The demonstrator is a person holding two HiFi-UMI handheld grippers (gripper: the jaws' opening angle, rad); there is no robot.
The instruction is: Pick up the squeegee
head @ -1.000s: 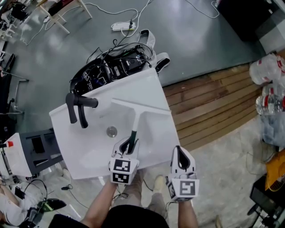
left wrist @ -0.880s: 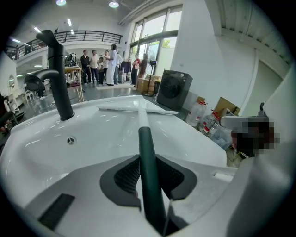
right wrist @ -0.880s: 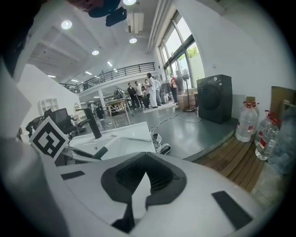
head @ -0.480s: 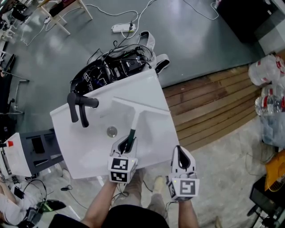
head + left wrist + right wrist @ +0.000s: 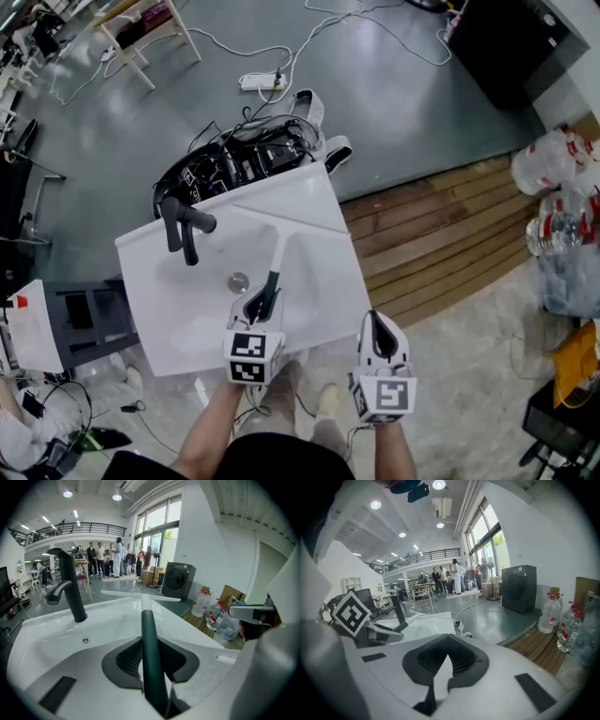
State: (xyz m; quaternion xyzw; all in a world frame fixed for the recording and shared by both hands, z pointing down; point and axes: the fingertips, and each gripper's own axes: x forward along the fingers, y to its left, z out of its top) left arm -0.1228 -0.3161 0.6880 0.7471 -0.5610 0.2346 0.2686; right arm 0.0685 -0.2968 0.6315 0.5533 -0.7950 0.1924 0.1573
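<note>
Left gripper (image 5: 151,663) clamping squeegee (image 5: 142,601), right gripper (image 5: 448,658) closed

A black faucet (image 5: 183,227) is mounted on the white washbasin's (image 5: 323,291) left rim; a drain (image 5: 238,279) is set mid-bowl.

No words, brands or numbers are readable. The left gripper (image 5: 263,302) and right gripper (image 5: 377,326) carry only black-and-white square markers (image 5: 251,356); red labels on the water bottles (image 5: 553,230), right of the jaws, are too small.
</note>
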